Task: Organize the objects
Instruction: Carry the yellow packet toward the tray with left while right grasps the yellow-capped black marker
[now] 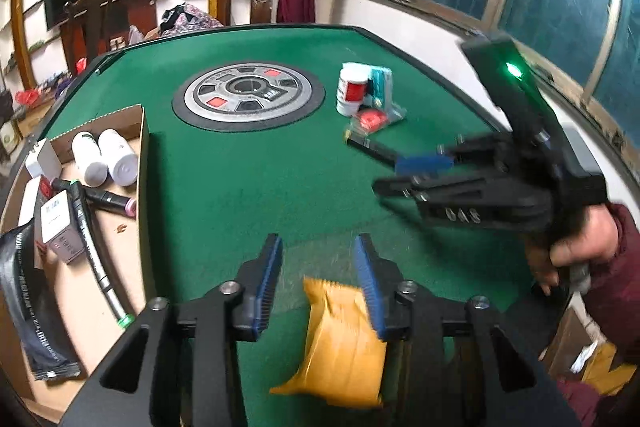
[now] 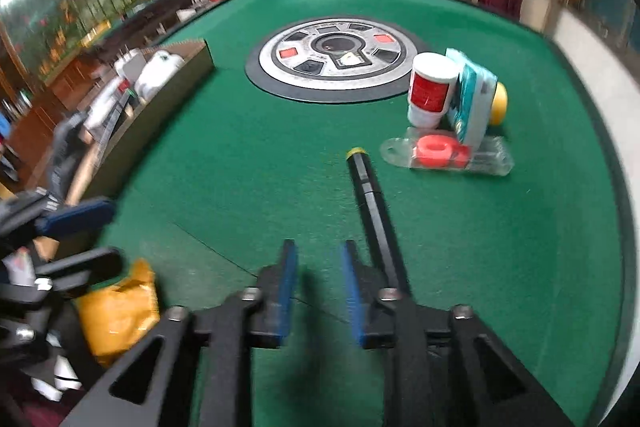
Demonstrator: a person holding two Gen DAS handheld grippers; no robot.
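The right gripper (image 2: pixel 318 291), jaws narrow and empty, lies just left of the black marker (image 2: pixel 374 215), whose long axis runs away across the desk (image 2: pixel 280 155).

My left tongs (image 1: pixel 318 281) stand apart over the green bench (image 1: pixel 256 179), their right pad touching a yellow packet (image 1: pixel 340 343). My right tongs (image 1: pixel 394 177) reach in sideways. A cardboard box (image 1: pixel 142 147) holds white bottles (image 1: pixel 105 157).
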